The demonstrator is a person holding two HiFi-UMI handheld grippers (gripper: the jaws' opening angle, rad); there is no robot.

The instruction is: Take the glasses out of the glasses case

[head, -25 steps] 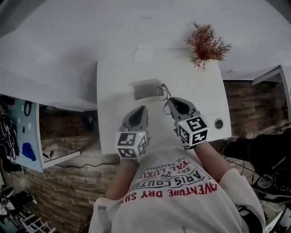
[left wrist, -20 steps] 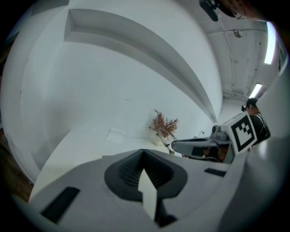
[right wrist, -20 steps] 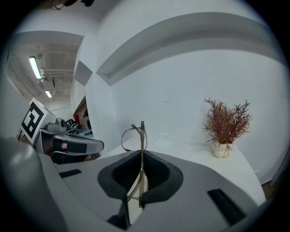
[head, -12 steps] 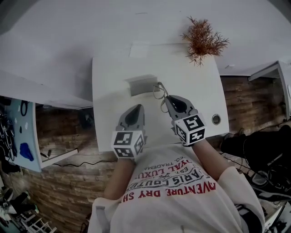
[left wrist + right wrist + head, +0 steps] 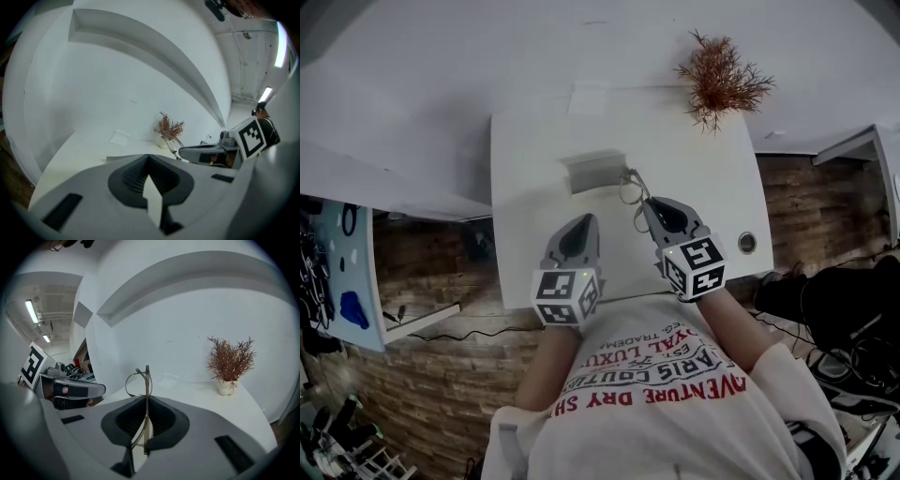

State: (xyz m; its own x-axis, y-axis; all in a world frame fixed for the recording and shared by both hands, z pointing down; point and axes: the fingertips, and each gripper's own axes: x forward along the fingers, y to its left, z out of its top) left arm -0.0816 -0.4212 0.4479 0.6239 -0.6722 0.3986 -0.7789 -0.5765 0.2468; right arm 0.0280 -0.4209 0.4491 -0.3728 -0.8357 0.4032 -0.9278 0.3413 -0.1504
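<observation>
The person is leaning over the white worktop (image 5: 712, 178) with 1 claw in each hand. The right claw (image 5: 648, 206) is pinching the glasses (image 5: 630, 190) by a thin metal arm. In the right gripper view that arm is running straight down between the closed pads, and 1 round lens rim (image 5: 137, 383) is standing up beyond the tips. The glasses are hanging just right of the grey glasses case (image 5: 595, 172), which is lying farther back on the worktop. They look clear of it, though I can't be sure from here that nothing is touching.

The left claw (image 5: 585, 223) is hovering nearer the person. Its jaws are closed tip to tip on nothing, and it is well short of the case.

The hold is what is worrying me. The claw is gripping only 1 slim arm, so the frame could be swinging on its hinge or sliding out of the pads if the hand tilts. A harder squeeze could be bending the wire. Nothing is steadying the case either, so a snagged rim might drag it along. The dried plant (image 5: 722, 80) at the far right is sitting well out of the way.
</observation>
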